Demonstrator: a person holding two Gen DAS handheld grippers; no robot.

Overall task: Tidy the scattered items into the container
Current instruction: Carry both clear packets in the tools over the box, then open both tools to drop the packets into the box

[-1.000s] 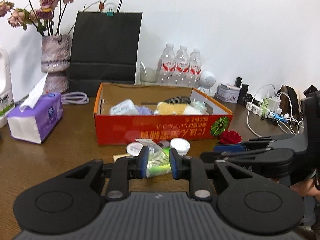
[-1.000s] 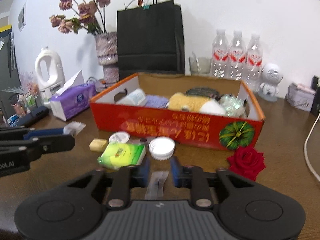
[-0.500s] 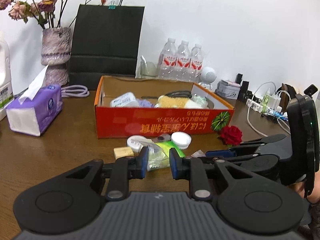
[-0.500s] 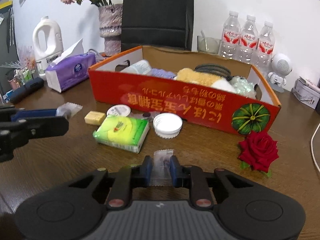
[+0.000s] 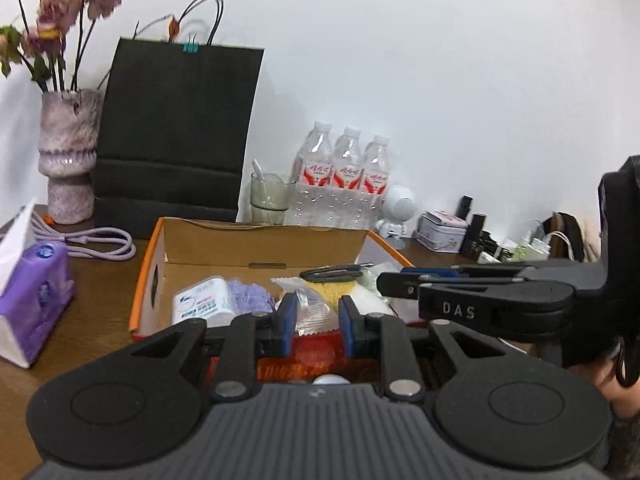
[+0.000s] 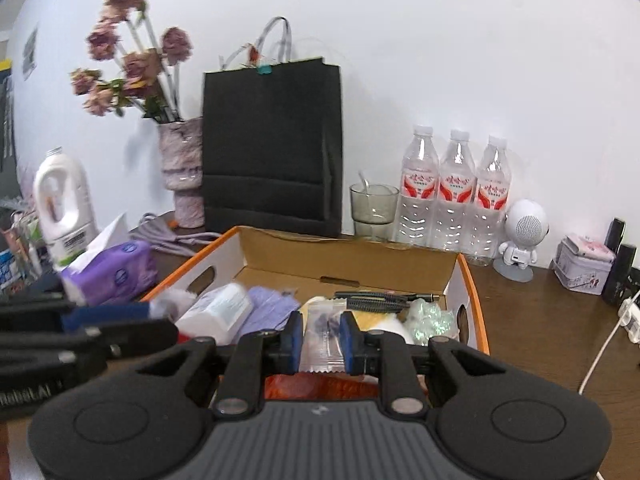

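The orange cardboard box (image 5: pixel 150 268) lies open just ahead, with a white pack (image 5: pixel 204 304), purple cloth (image 5: pixel 250 300), a yellow sponge (image 5: pixel 340 290) and a black comb (image 5: pixel 332 272) inside. My left gripper (image 5: pixel 316 320) hovers over the box's front wall, shut on a clear plastic packet (image 5: pixel 312 306). Beside it, my right gripper (image 6: pixel 322 340) is shut on a small clear sachet (image 6: pixel 322 326) with something dark inside, also above the front of the box (image 6: pixel 472 300). Each gripper shows in the other's view: the right gripper (image 5: pixel 480 296), the left gripper (image 6: pixel 80 328).
A purple tissue pack (image 5: pixel 32 300) sits left of the box. Behind stand a vase (image 5: pixel 68 152), a black paper bag (image 5: pixel 176 132), a glass (image 5: pixel 270 196) and three water bottles (image 5: pixel 344 176). A white figurine (image 6: pixel 522 236), a tin (image 6: pixel 586 264) and cables are at right.
The right gripper closed on the sachet lying on the table and lifted it. Both grippers rose and moved forward from the table to above the box's front edge.
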